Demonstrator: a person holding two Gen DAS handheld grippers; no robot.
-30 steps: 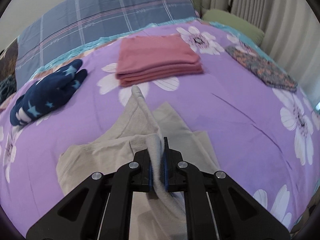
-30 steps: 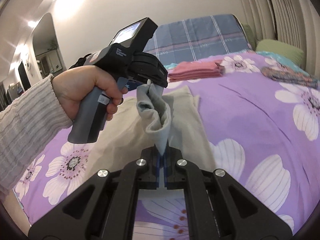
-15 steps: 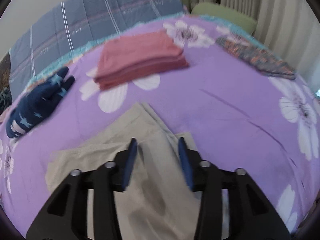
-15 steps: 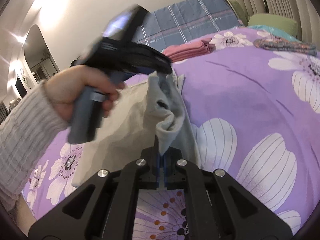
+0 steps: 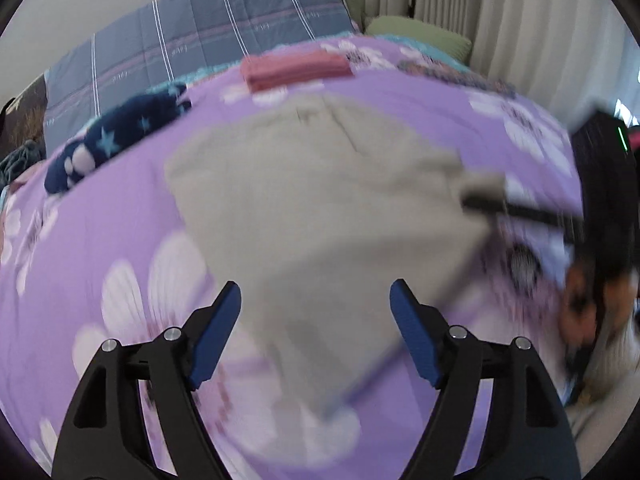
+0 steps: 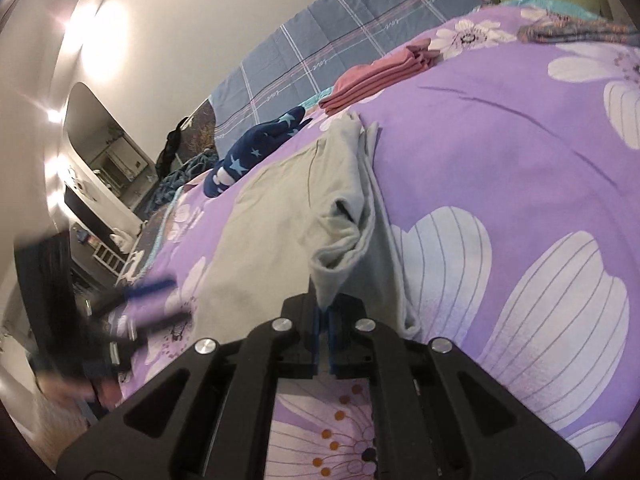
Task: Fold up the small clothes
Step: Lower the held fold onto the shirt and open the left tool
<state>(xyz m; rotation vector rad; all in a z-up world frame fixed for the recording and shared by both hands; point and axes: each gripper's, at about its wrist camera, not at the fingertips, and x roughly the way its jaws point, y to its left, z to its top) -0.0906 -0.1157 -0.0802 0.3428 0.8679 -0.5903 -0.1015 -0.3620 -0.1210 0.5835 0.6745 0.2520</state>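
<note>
A beige garment (image 5: 320,200) lies spread on the purple flowered bedspread (image 5: 120,200). My left gripper (image 5: 316,320) is open and empty, just above the garment's near edge. My right gripper (image 6: 322,316) is shut on a folded corner of the beige garment (image 6: 340,240), lifting it slightly off the bed. In the left wrist view the right gripper (image 5: 520,212) shows blurred at the garment's right corner. In the right wrist view the left gripper (image 6: 152,300) shows blurred at the left.
A folded pink stack (image 5: 296,70) lies at the far side of the bed. A navy star-patterned garment (image 5: 116,140) lies at the far left. A patterned cloth (image 6: 576,32) lies far right. A blue plaid pillow (image 5: 200,44) and curtains (image 5: 500,20) are behind.
My left gripper let go of the beige garment, opened wide and pulled back to the left. My right gripper stayed shut on its corner and lowered it toward the bed.
</note>
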